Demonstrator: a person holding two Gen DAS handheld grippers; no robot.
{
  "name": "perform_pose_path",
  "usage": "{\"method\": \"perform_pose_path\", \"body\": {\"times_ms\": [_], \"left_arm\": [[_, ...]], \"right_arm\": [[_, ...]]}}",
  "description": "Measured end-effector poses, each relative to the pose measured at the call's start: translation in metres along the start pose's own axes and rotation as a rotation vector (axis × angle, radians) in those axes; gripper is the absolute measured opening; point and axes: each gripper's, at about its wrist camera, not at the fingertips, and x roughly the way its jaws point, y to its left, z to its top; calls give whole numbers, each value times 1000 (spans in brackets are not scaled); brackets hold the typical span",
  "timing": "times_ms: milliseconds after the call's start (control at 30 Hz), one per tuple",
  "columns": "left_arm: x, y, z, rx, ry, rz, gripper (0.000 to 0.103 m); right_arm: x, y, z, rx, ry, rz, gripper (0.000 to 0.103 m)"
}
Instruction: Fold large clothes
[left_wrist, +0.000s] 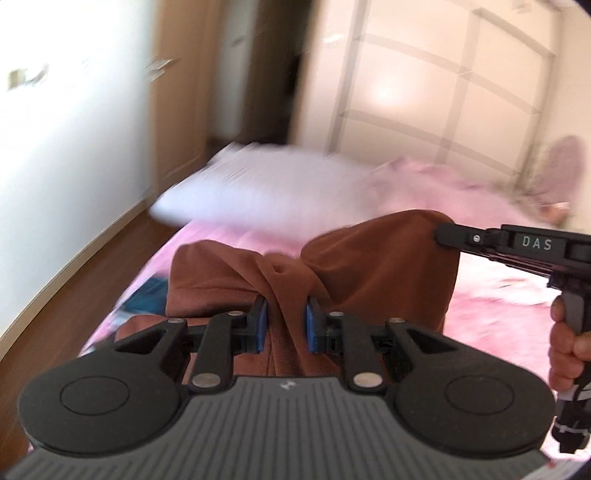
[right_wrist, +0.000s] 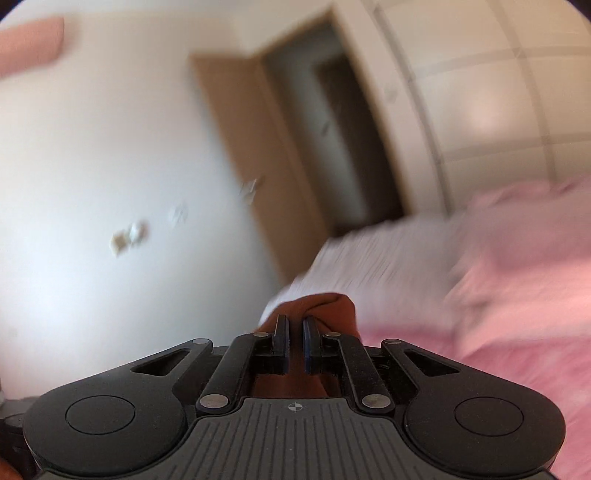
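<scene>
Close to the lens, left tongs (left_wrist: 284, 323) pinch a bunched ridge of the brown garment (left_wrist: 369, 266), pads partly closed on the cloth. Right tongs (right_wrist: 295, 345) nearly shut, gripping another edge of it. Garment hangs lifted above the pink bed (left_wrist: 491, 325); soft, thick knit, draping in heavy folds. Judgement: spread both grips apart evenly, keep the held edge taut and level, lay it flat before folding. Farther off, white pillow (left_wrist: 258, 188), blurred; pale wardrobe (left_wrist: 443, 92) behind.

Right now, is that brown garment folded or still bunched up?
Bunched, not folded: the brown garment hangs crumpled between the left gripper and right gripper.
</scene>
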Motion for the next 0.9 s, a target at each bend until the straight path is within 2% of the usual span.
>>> {"method": "perform_pose_path", "body": {"times_ms": [100,233,333,367,400,433,467,500,533,600,667,800,900], "left_arm": [[-10,-59,20,34,-37,-127,17],[-26,-149,35,87,-95,-296,17],[-37,-222,37,141,-138,-407,17],[-40,-246,34,163,-131,-447,20],[-38,-270,29,187,-99,-487,23],[-38,-296,22,204,-51,-499,34],[-36,-316,13,217,-2,-499,47],[-32,-333,0,236,49,-501,52],[-29,-351,-15,257,110,-497,59],[-26,-367,-53,288,235,-480,61],[-18,-381,-88,301,357,-432,61],[-13,-385,-144,292,566,-304,61],[-7,-381,-161,304,630,-229,61]], "right_arm": [[-73,-29,37,-15,-120,-74,3],[-167,-68,68,-41,-273,-195,3],[-230,-100,77,-36,-314,-321,4],[-247,-112,77,-44,-291,-363,5],[-257,-124,75,-59,-212,-414,18],[-263,-139,72,-67,-96,-481,47],[-270,-154,63,-70,12,-554,58],[-281,-169,50,-69,72,-599,61],[-291,-184,33,-60,134,-620,62],[-307,-213,-1,7,286,-655,62],[-332,-237,-33,95,389,-686,62],[-364,-256,-86,221,523,-684,62],[-375,-252,-96,256,566,-668,62]]}}
